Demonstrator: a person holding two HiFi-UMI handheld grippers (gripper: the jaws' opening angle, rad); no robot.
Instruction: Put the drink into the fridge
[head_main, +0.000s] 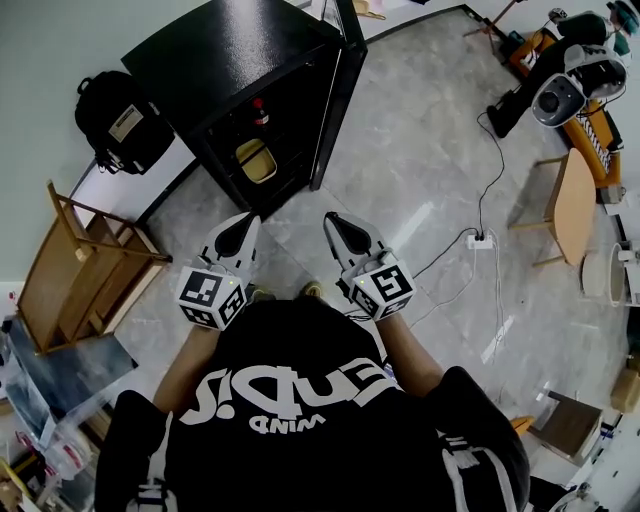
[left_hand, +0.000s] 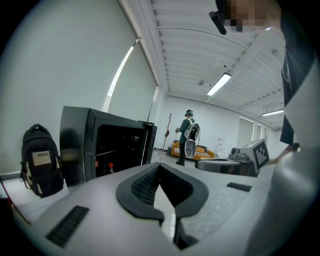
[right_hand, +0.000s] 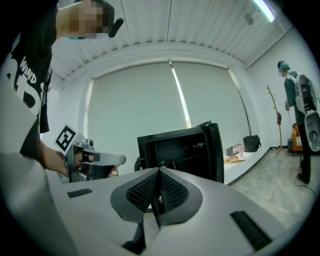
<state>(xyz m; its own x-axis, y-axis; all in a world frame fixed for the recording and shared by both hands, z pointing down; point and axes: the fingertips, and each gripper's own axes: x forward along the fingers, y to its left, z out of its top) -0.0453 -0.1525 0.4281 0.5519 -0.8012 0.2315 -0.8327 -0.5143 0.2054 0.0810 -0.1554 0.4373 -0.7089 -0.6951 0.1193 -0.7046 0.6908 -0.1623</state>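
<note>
Hovering before open fridge (head_main: 225, 55): left claw (head_main: 247, 225) pressed together, empty; right claw (head_main: 336, 224) pressed together, empty.

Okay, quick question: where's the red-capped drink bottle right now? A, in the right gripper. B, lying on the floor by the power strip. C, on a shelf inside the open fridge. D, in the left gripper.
C: the red-capped bottle stands on a shelf inside the black fridge, whose door is open, while the left gripper and the right gripper are both shut with nothing between their jaws.
</note>
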